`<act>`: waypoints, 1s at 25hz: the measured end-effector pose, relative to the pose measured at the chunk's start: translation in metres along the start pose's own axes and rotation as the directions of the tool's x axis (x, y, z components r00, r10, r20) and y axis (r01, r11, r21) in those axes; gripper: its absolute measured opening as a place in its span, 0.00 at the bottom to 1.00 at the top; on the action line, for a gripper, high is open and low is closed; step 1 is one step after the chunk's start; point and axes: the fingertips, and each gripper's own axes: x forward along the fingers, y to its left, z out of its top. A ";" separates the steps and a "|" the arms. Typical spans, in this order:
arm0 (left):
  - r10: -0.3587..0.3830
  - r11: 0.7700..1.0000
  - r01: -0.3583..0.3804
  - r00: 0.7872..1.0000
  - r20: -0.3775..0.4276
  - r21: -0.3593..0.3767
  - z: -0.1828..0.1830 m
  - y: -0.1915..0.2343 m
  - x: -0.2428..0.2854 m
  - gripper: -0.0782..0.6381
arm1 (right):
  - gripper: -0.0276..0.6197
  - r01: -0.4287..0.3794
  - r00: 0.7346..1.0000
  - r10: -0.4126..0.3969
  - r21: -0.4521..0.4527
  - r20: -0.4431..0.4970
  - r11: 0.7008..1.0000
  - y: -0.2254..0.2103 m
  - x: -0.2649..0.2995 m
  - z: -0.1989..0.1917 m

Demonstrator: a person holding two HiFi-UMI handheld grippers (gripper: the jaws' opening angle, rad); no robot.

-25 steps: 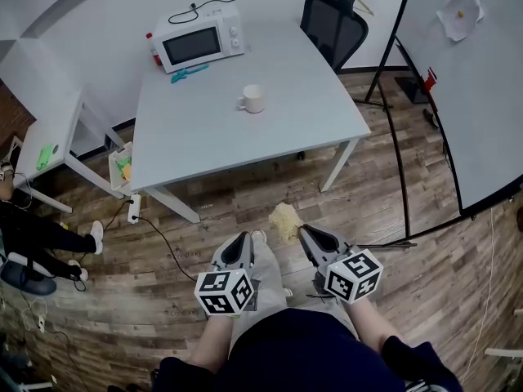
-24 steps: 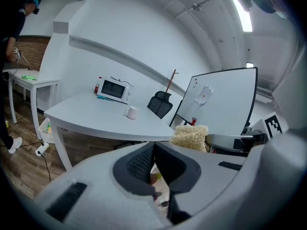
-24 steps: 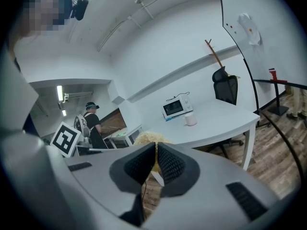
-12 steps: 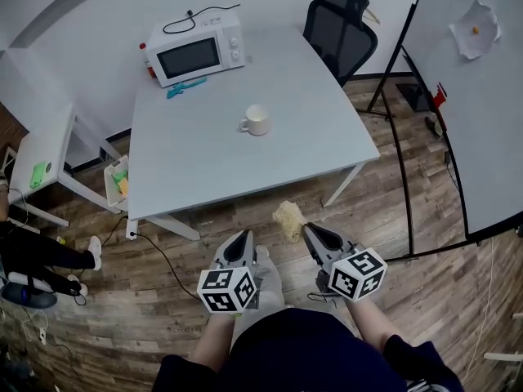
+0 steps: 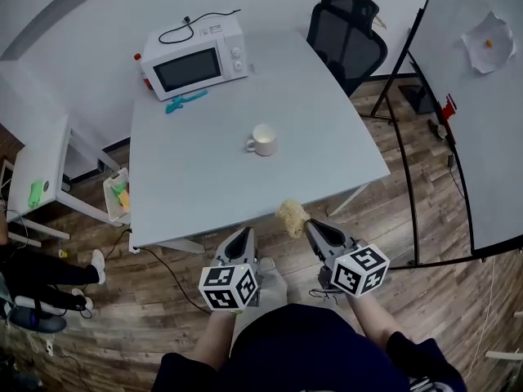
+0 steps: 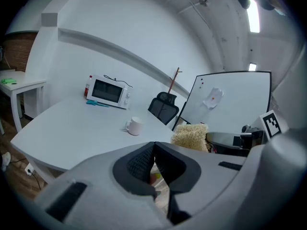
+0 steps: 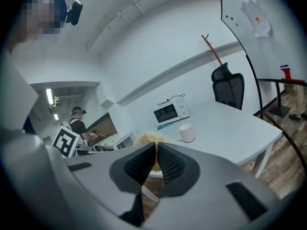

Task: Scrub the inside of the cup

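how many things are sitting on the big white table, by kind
microwave: 1
cup: 1
teal tool: 1
red bottle: 1
total: 4
The scrubber is held in the air, so it is not counted.

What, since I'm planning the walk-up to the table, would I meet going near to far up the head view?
First the right gripper → the loofah scrubber it holds → white cup → teal tool → microwave.

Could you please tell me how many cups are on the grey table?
1: a white cup stands near the middle of the table, in front of the microwave. Anything behind the microwave would be hidden.
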 end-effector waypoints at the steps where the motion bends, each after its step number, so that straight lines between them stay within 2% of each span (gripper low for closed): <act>1: -0.002 1.000 0.002 1.000 -0.003 0.003 0.005 0.004 0.005 0.13 | 0.09 0.001 1.000 -0.001 -0.001 0.000 1.000 -0.002 0.007 0.004; 14: -0.024 0.998 0.026 0.999 -0.045 0.052 0.054 0.053 0.075 0.14 | 0.09 0.027 0.999 -0.028 0.008 0.023 1.000 -0.031 0.091 0.051; 25: -0.066 0.993 0.074 0.994 -0.085 0.088 0.073 0.079 0.130 0.13 | 0.09 0.079 0.996 -0.080 0.037 0.042 0.996 -0.060 0.135 0.068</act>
